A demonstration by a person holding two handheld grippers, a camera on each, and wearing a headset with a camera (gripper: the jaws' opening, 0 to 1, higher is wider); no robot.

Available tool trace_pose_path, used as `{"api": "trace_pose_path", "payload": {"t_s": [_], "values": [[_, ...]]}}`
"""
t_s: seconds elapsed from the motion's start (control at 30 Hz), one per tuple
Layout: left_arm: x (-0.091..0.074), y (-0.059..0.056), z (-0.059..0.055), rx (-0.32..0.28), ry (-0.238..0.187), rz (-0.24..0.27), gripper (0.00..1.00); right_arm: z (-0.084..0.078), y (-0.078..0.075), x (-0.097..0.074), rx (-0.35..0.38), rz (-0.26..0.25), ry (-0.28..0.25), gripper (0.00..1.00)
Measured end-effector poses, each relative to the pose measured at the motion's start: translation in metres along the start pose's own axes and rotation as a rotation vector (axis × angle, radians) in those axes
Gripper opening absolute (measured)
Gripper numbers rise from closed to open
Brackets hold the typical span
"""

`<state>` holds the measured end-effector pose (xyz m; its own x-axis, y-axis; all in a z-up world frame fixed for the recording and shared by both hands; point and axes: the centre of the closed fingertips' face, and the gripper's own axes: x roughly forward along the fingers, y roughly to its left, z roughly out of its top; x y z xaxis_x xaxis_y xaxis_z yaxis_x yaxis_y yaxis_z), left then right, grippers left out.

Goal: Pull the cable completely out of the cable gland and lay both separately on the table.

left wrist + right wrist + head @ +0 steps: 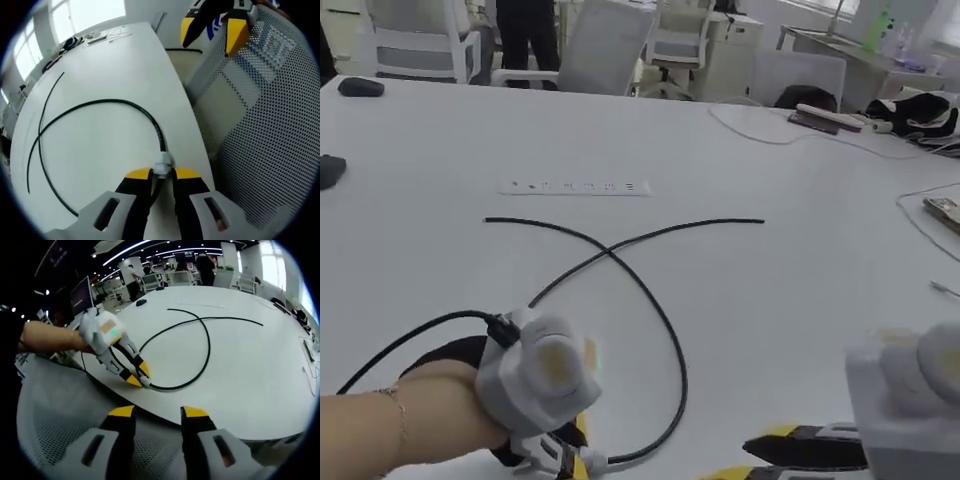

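Across the white table point(800, 300) a long black cable point(665, 330) was laid in a wide loop that crossed over itself near the middle, with both far ends spread apart toward the back. Below the near table edge, a mesh chair point(65, 410) was seen.

At that near edge the left gripper point(162, 176) was held low, its jaws drawn in to a narrow gap and closed on the small white cable gland point(162, 164) at the cable's near end. From the gland the cable was seen to run first toward the right gripper point(158, 412), then to bend away across the table.

The right gripper was held off the table over the chair, well apart from the gland, with its jaws parted and nothing between them, and was aimed at the left gripper.

The pull was judged to need a grasp by the right gripper on the cable just beside the gland, drawn along that first stretch, away from the left gripper.
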<state>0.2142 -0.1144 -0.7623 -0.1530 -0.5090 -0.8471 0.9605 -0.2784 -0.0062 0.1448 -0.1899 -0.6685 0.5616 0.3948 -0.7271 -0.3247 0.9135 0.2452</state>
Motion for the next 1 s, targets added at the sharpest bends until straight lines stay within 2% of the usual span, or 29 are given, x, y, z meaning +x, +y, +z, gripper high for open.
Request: {"api": "trace_pose_path", "payload": {"t_s": [0.07,0.13,0.2,0.23,0.27,0.33,0.4,0.5,0.57,0.67,0.77,0.83,0.87,0.93,1.0], "values": [[-0.002,-0.001,-0.002,0.016,0.020,-0.008,0.17,-0.001,-0.001,0.000,0.005,-0.014,0.010,0.37],[-0.008,-0.002,0.001,0.021,0.011,0.004,0.17,0.000,-0.001,0.000,0.004,-0.010,0.005,0.35],[-0.017,-0.004,0.010,-0.004,-0.020,0.010,0.17,0.000,0.003,0.001,-0.004,0.015,0.008,0.34],[-0.025,-0.006,0.019,-0.033,-0.056,0.020,0.17,-0.001,0.006,0.001,-0.014,0.030,0.011,0.33],[-0.031,-0.007,0.025,-0.053,-0.073,0.028,0.17,-0.001,0.009,0.001,-0.027,0.048,0.015,0.32],[-0.047,-0.012,0.036,-0.095,-0.096,0.039,0.17,-0.003,0.018,0.002,-0.051,0.099,0.033,0.31],[-0.062,-0.020,0.049,-0.111,-0.126,0.045,0.17,-0.003,0.021,0.001,-0.057,0.118,0.033,0.30],[-0.076,-0.028,0.059,-0.136,-0.149,0.062,0.17,0.000,0.027,-0.003,-0.106,0.167,0.038,0.27],[-0.085,-0.033,0.062,-0.140,-0.145,0.089,0.17,0.006,0.027,-0.007,-0.114,0.179,0.013,0.27],[-0.095,-0.035,0.062,-0.129,-0.131,0.136,0.17,0.024,0.035,-0.018,-0.102,0.257,-0.063,0.26],[-0.105,-0.038,0.064,-0.139,-0.134,0.168,0.17,0.042,0.040,-0.027,-0.078,0.298,-0.117,0.26],[-0.113,-0.039,0.066,-0.143,-0.141,0.197,0.17,0.052,0.044,-0.033,-0.098,0.324,-0.131,0.26],[-0.118,-0.039,0.070,-0.166,-0.168,0.214,0.17,0.056,0.047,-0.036,-0.126,0.338,-0.132,0.26],[-0.125,-0.042,0.074,-0.180,-0.192,0.226,0.17,0.061,0.051,-0.038,-0.183,0.353,-0.123,0.27],[-0.131,-0.046,0.075,-0.193,-0.191,0.233,0.17,0.064,0.055,-0.038,-0.207,0.368,-0.108,0.28]]}}
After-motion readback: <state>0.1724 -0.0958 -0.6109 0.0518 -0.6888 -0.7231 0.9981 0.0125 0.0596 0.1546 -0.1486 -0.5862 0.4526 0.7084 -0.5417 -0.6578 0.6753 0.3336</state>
